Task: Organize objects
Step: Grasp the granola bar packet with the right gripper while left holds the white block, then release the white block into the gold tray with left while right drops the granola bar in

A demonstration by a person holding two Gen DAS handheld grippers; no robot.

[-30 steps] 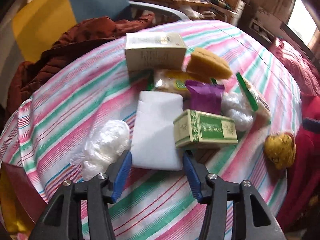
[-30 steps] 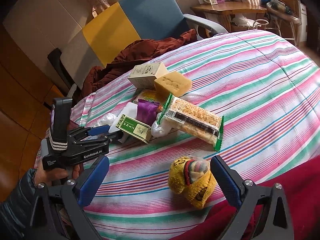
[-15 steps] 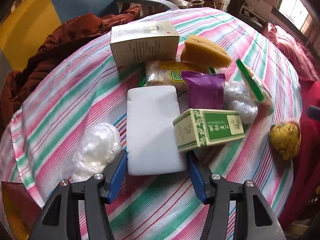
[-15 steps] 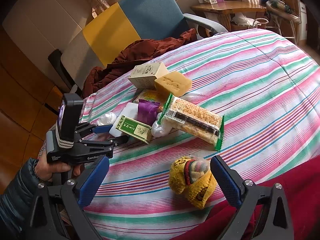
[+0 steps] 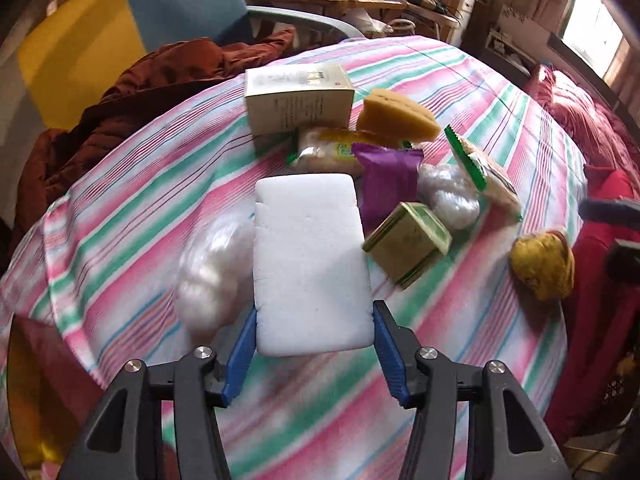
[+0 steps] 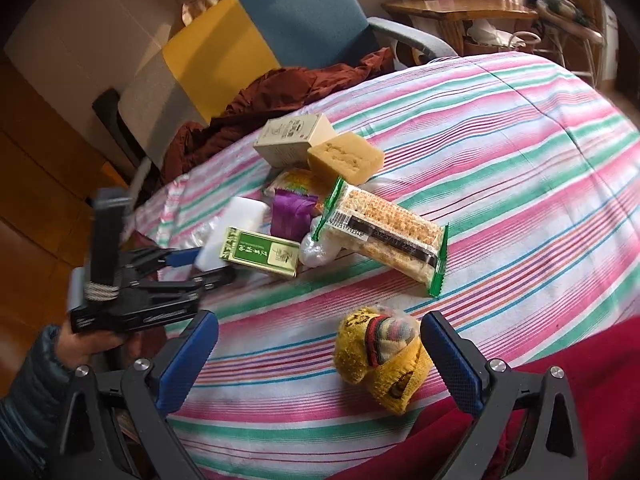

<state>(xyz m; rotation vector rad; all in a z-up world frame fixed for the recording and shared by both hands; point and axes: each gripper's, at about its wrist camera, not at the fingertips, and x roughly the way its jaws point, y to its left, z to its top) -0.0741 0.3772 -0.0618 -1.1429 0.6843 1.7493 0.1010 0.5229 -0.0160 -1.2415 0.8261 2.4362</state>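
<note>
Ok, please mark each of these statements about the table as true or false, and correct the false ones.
1. The white foam block sits between the left tool's blue pads. True: the white foam block is in the left tool, whose jaws are closing on it.
2. The right tool grips the yellow knitted item. False: the right tool is open, and the yellow knitted item lies untouched on the striped cloth.
3. The purple packet lies on the armchair. False: the purple packet lies on the striped cloth, beside the green box.
4. A brown-red jacket lies between the cloth and the armchair. True: see the jacket and the armchair.
</note>
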